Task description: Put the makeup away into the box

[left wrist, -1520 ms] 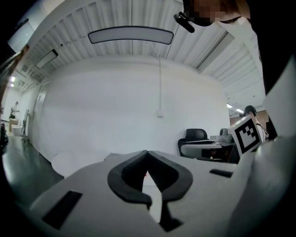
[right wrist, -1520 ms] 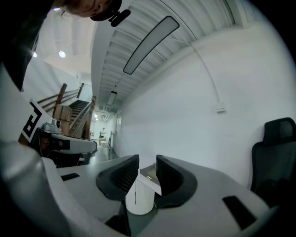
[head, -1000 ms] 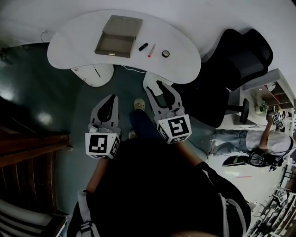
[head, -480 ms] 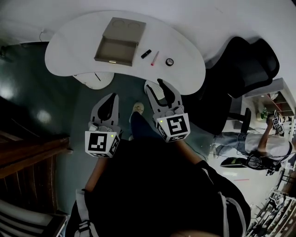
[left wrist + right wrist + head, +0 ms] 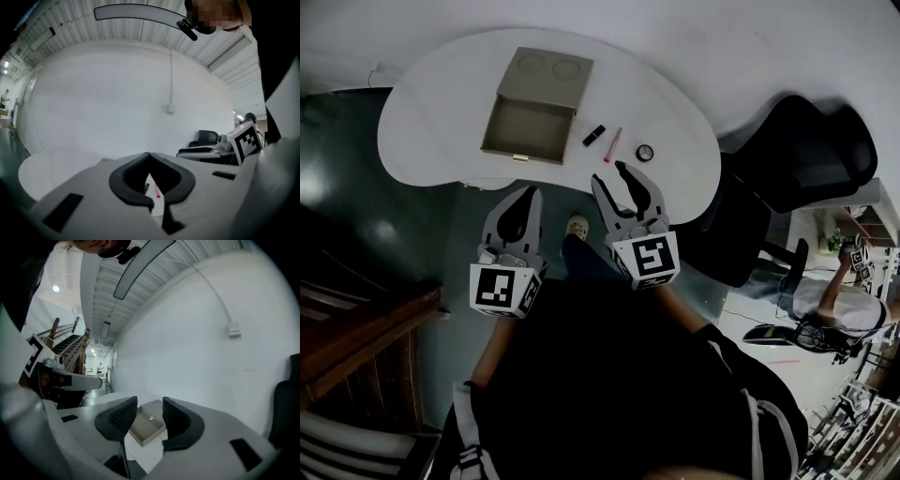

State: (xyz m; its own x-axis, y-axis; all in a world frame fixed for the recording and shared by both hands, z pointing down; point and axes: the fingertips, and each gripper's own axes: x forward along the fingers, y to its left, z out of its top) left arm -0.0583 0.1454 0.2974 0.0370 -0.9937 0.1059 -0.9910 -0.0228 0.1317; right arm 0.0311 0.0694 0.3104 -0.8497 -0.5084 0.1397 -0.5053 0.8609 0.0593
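Note:
On the white table (image 5: 431,122) an open tan box (image 5: 530,117) lies with its lid folded back. To its right lie a black lipstick (image 5: 594,135), a pink pencil (image 5: 612,145) and a small round compact (image 5: 646,152). My left gripper (image 5: 528,191) is shut and empty, just short of the table's near edge below the box. My right gripper (image 5: 611,173) is open and empty, its tips over the table edge just short of the pencil. Through the left gripper's (image 5: 149,154) jaw hollow show the lipstick (image 5: 146,187) and pencil (image 5: 158,196). The box (image 5: 147,425) shows between the right gripper's (image 5: 150,411) fingers.
A black office chair (image 5: 806,159) stands right of the table. Another person (image 5: 834,300) stands farther right near shelves. A wooden stair rail (image 5: 356,328) is at the left. My own shoe (image 5: 577,225) shows on the dark floor between the grippers.
Both grippers have moved forward to the table; the table, box and makeup now lie closer to the fingertips. The right gripper's tips now reach over the table edge.

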